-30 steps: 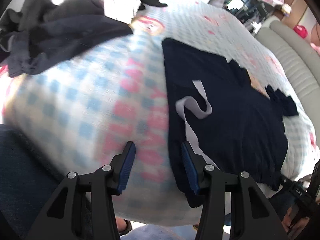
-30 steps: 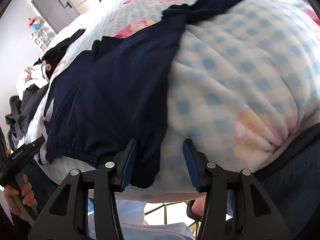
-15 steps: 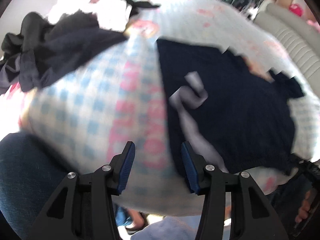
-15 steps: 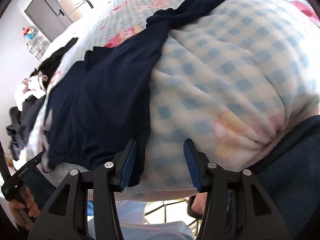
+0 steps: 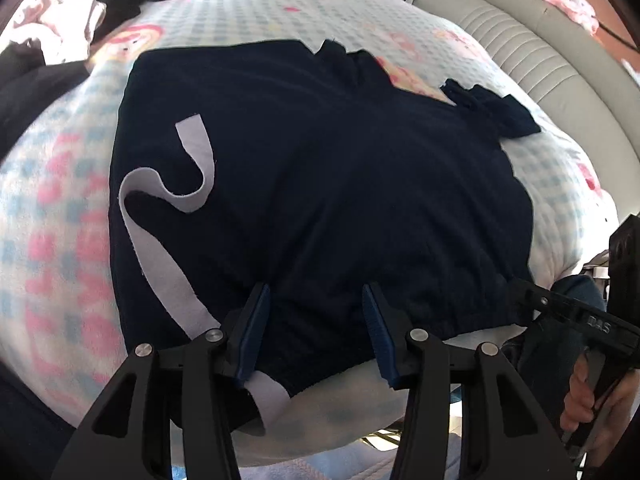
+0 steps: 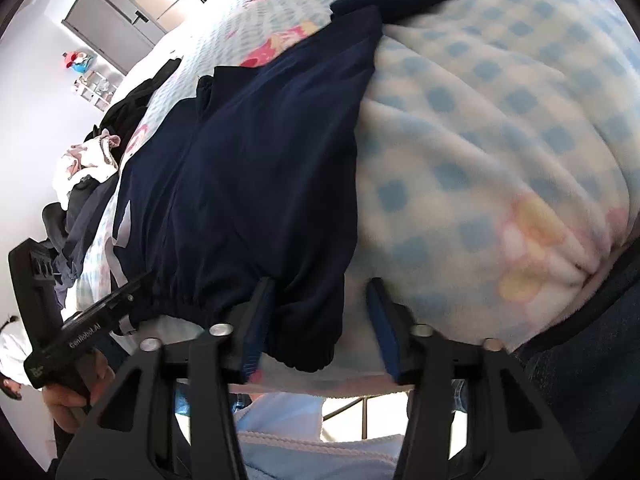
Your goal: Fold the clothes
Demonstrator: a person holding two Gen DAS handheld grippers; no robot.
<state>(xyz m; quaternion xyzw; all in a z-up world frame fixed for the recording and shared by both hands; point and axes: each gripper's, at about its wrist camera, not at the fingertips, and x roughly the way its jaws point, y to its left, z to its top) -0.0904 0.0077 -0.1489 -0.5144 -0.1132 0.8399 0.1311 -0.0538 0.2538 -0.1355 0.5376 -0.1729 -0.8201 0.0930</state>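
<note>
Checked blanket (image 6: 480,128) under navy garment (image 6: 248,184); "GenRobot.AI" on left claw (image 6: 136,280).

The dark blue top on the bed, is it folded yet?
Not yet. The dark navy garment lies spread flat on the checked fleece blanket. Both tools, left and right, are open at its elastic hem, gripping nothing. All folding remains.

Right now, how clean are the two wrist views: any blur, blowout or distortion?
Left wrist: blanket soft at left, top edge blown out, navy garment sharp. Right wrist: checks blurred at right, wall overexposed at left; fisheye bulges both.
</note>
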